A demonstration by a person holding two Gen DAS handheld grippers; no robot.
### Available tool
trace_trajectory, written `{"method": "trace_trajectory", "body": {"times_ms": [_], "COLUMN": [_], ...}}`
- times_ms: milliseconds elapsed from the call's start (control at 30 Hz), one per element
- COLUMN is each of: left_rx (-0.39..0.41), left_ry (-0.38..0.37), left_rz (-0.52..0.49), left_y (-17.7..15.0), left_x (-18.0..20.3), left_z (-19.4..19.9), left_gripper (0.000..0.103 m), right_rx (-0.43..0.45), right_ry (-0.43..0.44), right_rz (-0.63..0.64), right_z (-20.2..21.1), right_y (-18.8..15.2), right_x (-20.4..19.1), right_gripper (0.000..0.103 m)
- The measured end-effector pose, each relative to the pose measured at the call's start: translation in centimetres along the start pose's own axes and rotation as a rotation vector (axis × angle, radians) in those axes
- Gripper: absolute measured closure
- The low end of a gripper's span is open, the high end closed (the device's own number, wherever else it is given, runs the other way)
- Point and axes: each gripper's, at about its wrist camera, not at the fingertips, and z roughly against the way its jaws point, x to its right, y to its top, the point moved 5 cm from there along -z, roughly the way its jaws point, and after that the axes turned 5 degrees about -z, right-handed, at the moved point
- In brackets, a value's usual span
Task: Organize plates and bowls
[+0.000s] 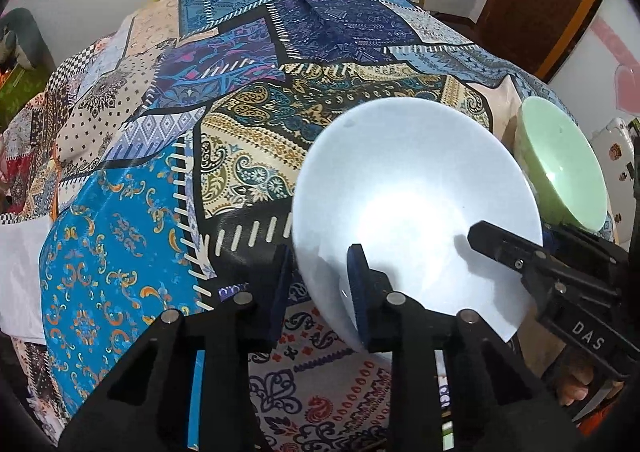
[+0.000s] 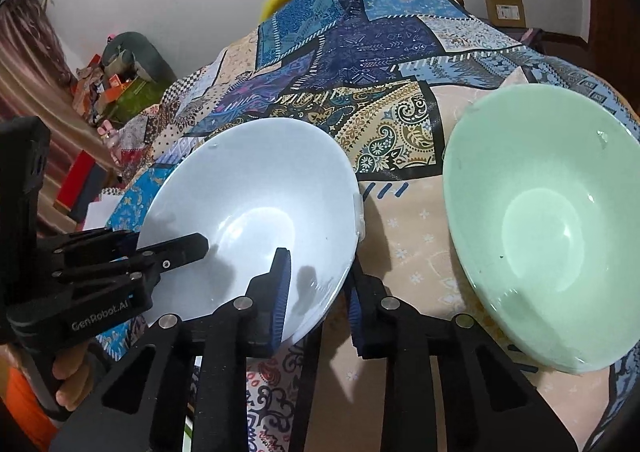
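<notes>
From the left wrist we look over a table under a patchwork cloth (image 1: 168, 155) of blue, cream and paisley panels, with a pale wall and a brown door behind. Near us sits the white bowl (image 1: 404, 187), and just beside it to the right the green bowl (image 1: 560, 167). Our left gripper (image 1: 320, 288) has its jaws together on the white bowl's near-left rim, one blue pad inside the wall and one outside. The right gripper (image 1: 520, 252) comes in from the right with one finger lying over the bowl's inside.

From the right wrist the same cloth (image 2: 400, 123) runs back to the wall, with clutter at the left edge. The white bowl (image 2: 256, 195) lies left, the green bowl (image 2: 540, 219) right, the two close but apart. Our right gripper (image 2: 316, 292) is clamped on the white bowl's near-right rim; the left gripper (image 2: 172, 252) bites the opposite edge.

We judge the bowl glazed, stiff, slippery and breakable. The thin rim is the only purchase, so two opposed holds suit it, lifted level and set down gently.
</notes>
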Motion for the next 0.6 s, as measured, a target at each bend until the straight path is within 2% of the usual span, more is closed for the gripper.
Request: {"method": "trace_trajectory", "body": {"times_ms": [100, 233, 600], "left_rx": [0.002, 0.017, 0.054], "left_ry": [-0.013, 0.018, 0.034], "left_rz": [-0.022, -0.052, -0.068], "left_y": [-0.1, -0.2, -0.7], "left_x": [0.7, 1.3, 1.8], "left_z": [0.2, 0.4, 1.8], "left_gripper": [0.081, 0.081, 0.083], "right_rx": [0.002, 0.007, 0.035], "right_ry": [-0.018, -0.034, -0.071], "right_rz": [0.004, 0.019, 0.066], "right_z": [0.0, 0.1, 1.3], "right_y": [0.0, 0.0, -0.4], "right_x": [-0.1, -0.2, -0.8], "right_gripper": [0.081, 0.082, 0.082]}}
